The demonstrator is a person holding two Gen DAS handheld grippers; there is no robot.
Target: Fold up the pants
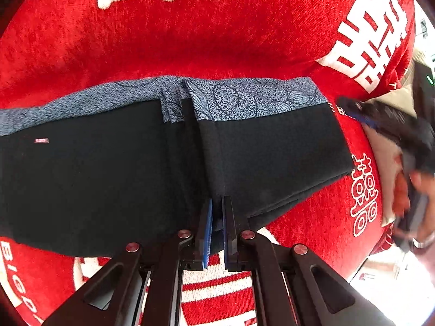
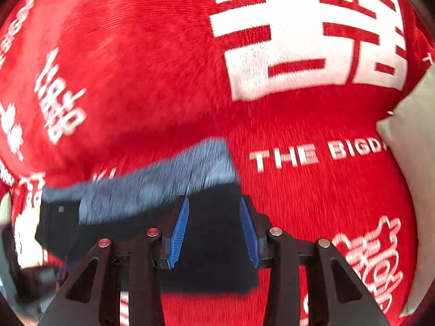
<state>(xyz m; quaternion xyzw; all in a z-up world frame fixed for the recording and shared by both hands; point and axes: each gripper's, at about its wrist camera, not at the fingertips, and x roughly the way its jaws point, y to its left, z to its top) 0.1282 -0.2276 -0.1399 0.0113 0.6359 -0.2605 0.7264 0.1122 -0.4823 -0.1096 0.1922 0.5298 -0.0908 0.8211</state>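
Dark pants (image 1: 108, 168) with a blue-grey patterned lining band (image 1: 244, 97) lie spread on a red blanket (image 1: 190, 35). My left gripper (image 1: 216, 203) is shut on the near edge of the dark fabric at the middle seam. The right gripper (image 1: 361, 111) shows blurred at the pants' right edge in the left wrist view. In the right wrist view my right gripper (image 2: 214, 201) is open, its blue pads (image 2: 179, 231) apart above the dark fabric (image 2: 214, 244) near the pants' corner; the patterned band (image 2: 163, 179) is beyond. That view is blurred.
The red blanket (image 2: 163, 81) has large white printed characters and lettering. A grey cushion (image 2: 416, 146) lies at the right edge. A person's hand (image 1: 407, 190) holds the right gripper at the right of the left wrist view.
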